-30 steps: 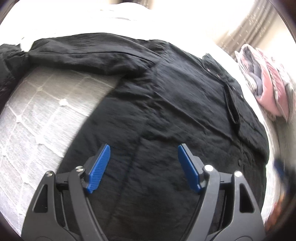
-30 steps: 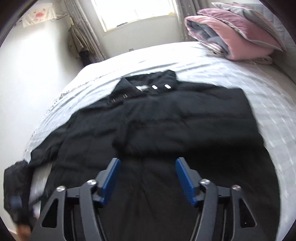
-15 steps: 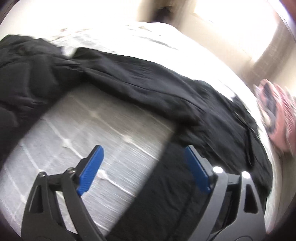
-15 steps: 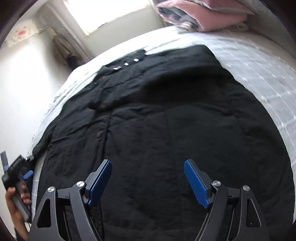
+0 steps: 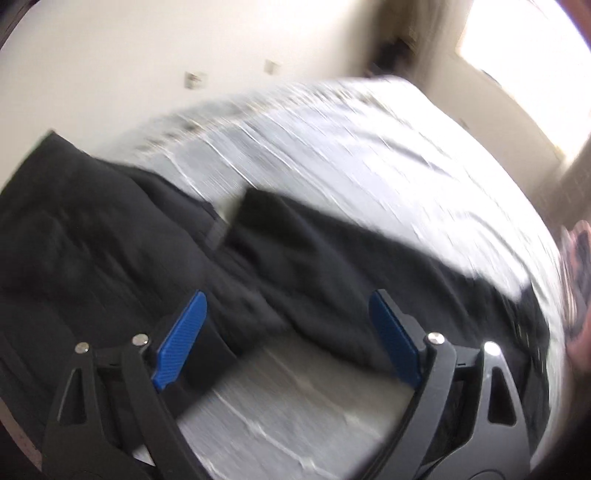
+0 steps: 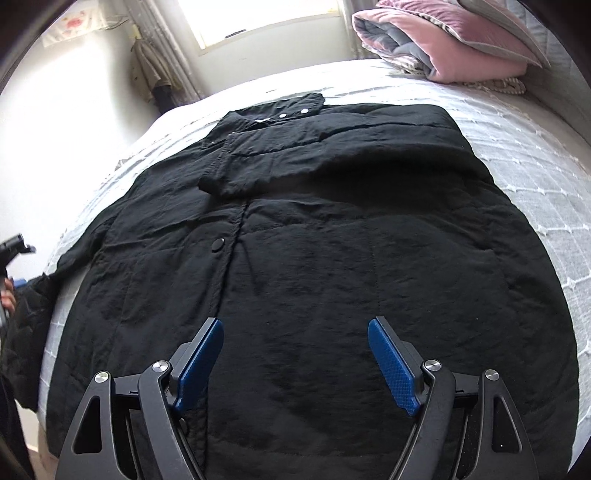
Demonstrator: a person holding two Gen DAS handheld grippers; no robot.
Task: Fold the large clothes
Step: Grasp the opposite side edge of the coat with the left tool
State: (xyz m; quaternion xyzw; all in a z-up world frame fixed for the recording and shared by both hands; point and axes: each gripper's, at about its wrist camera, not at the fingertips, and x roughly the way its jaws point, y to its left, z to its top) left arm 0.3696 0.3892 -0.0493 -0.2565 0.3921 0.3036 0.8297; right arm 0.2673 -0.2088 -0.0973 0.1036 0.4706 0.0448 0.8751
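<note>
Both pairs of blue-padded fingers stand wide apart with nothing between them. On the right gripper (image 6: 295, 363) the fingers (image 6: 199, 360) hover above the lower front of a black coat (image 6: 332, 240), which lies spread out, front up, on a bed (image 6: 535, 155) covered in a pale quilted spread. The coat's collar points toward the window (image 6: 266, 18) at the far end, and its right sleeve (image 6: 332, 147) is folded across the chest. A dark snap button (image 6: 218, 244) shows on the closed front seam. A pink and grey folded duvet (image 6: 443, 48) sits at the far right corner of the bed, well apart from the coat.

At the left edge of that view the person's left hand (image 6: 7, 295) shows, just beside the coat's other sleeve (image 6: 29, 317), which hangs off the side of the bed.

The left gripper (image 5: 288, 336) gives a badly blurred view. Its fingers (image 5: 181, 339) hang over that sleeve and dark cloth, with a strip of bare bedspread beneath them and more of it beyond. I cannot tell whether the pads touch the fabric.
</note>
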